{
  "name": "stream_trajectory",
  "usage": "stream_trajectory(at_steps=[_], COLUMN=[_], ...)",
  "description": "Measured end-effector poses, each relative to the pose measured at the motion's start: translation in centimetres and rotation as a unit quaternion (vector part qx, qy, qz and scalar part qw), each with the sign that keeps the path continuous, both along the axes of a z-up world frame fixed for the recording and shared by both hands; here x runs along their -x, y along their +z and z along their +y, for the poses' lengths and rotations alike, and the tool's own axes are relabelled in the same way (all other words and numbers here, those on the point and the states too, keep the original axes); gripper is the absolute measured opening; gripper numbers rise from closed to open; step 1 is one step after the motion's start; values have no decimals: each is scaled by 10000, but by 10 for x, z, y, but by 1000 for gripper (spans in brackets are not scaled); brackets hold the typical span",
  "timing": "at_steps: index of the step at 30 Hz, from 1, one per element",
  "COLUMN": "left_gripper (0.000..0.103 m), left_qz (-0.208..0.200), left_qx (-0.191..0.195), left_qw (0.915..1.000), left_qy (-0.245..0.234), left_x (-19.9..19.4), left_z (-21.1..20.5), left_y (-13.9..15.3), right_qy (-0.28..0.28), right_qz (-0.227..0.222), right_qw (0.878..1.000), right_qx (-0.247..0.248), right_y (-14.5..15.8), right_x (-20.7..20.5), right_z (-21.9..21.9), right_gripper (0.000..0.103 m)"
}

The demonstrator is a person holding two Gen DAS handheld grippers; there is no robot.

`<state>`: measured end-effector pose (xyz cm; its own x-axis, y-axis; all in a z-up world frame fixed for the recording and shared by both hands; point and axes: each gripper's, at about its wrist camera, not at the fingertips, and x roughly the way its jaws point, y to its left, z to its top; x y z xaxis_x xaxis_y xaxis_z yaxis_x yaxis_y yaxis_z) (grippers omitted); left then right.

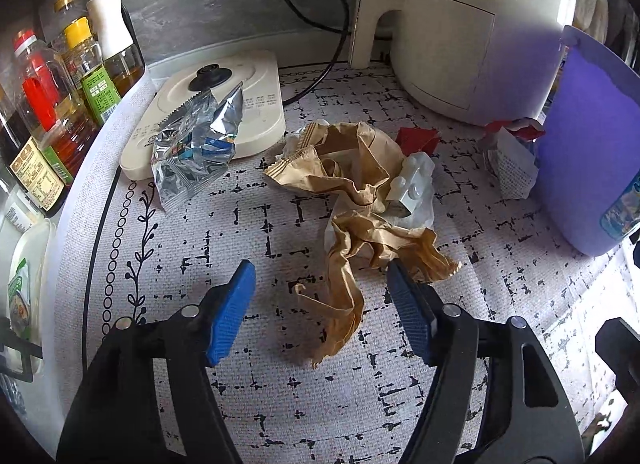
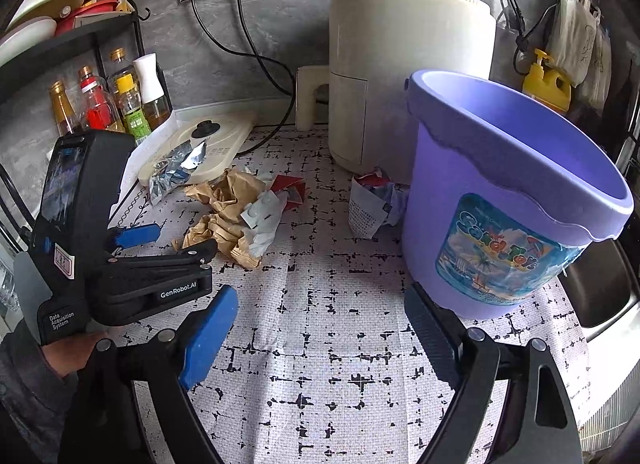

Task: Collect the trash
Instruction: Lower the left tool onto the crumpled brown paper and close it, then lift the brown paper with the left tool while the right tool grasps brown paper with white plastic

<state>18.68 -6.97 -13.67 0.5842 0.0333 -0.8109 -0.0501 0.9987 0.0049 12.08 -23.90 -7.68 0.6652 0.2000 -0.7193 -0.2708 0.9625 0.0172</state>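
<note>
Brown crumpled paper bag (image 1: 360, 200) is the biggest piece of trash here, lying on the patterned white mat (image 1: 280, 404) roughly mid-counter, with a clear plastic blister pack (image 1: 414, 184) resting on its right side. The left gripper (image 1: 320, 284) hangs right over the bag's near end, jaws apart: the twisted tail of the paper sits between the blue pads (image 1: 232, 312), but they aren't pressing on it, so nothing's grasped. A silver foil wrapper (image 1: 196, 152) lies half on the white kettle base (image 1: 224, 104) to the left, a red scrap (image 1: 418, 140) just behind the bag, and a printed paper wad (image 1: 510, 168) right against the purple bucket (image 1: 592, 152). The right gripper (image 2: 324, 320) hovers over bare mat with jaws wide and empty, bucket just beside its right finger. Behind all that stands a cream air fryer (image 2: 400, 64).
</note>
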Motion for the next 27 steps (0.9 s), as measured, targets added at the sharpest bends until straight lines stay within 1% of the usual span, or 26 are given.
stream_trajectory(at_steps=[1,2,4,7,14,23,27], left_gripper=[34,18,17,17,17,17,17], left_qz=[88,159,81,-81,-293,-369,-395], left_qx=[119,219,265,234,113,-75,-95], left_qw=[9999,9996,9996,9997,9976,9882,9836], left_qy=[-28,-46,-11,62,621,1487,1759], left_x=[-2,-3,0,9,26,31,31], left_z=[0,1,1,1,23,69,82], left_y=[-3,-4,0,12,34,49,50], right_qy=[37,82,181,322,801,1433,1716], right_qz=[15,30,44,67,74,63,57], right_qw=[10000,10000,9998,9995,9968,9896,9851], right_qx=[8,16,39,29,-40,-107,-99], right_y=[-1,-1,-2,-3,-3,-1,0], right_x=[-2,-4,-9,-20,-39,-58,-65], right_z=[1,2,4,9,31,67,83], right_gripper=[83,83,83,83,83,83,83])
